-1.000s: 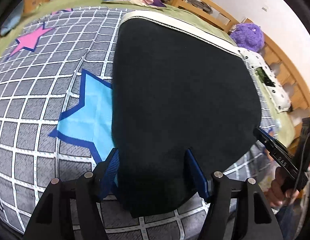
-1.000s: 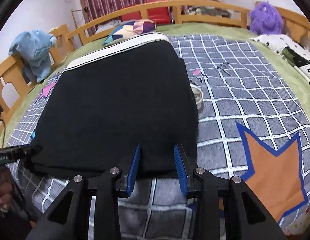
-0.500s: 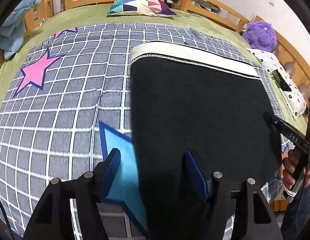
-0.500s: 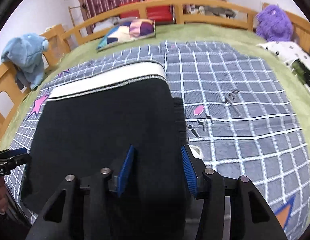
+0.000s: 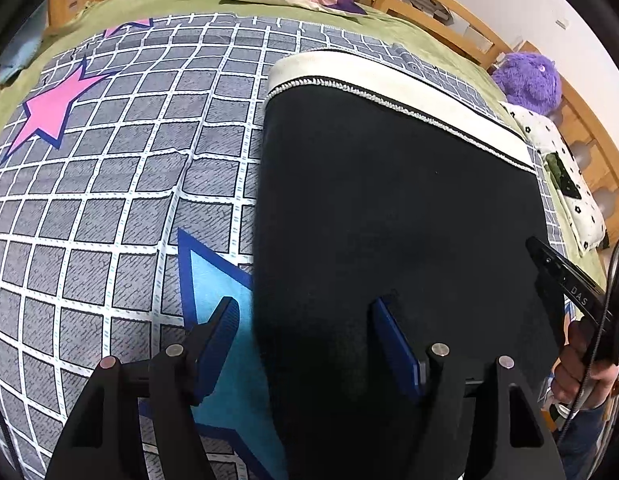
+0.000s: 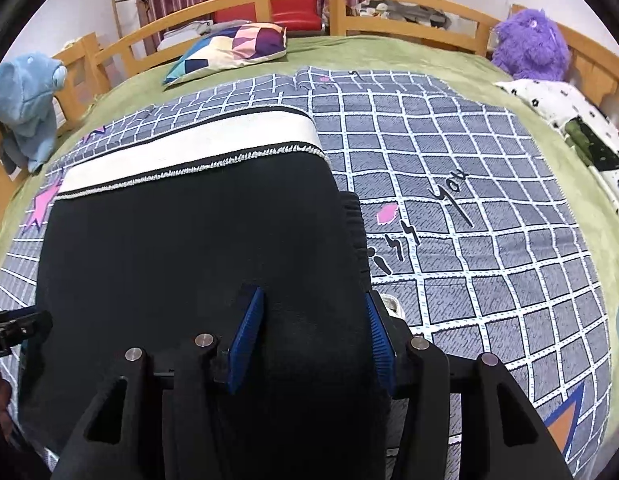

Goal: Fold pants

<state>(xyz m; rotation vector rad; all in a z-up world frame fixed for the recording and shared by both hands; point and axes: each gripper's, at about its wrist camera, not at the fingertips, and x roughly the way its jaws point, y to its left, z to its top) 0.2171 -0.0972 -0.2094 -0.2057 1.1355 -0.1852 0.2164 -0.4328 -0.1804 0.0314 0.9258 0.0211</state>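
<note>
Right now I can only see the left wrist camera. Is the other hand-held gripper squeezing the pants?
Observer: No. The right hand-held gripper is open, with its fingers apart over the right side of the pants.
Operator: Is anything poking out there?
Observer: Yes, a ribbed black cuff sticks out past that edge.
Operator: What's further right on the blanket?
Observer: An orange star, low in the right wrist view.
</note>
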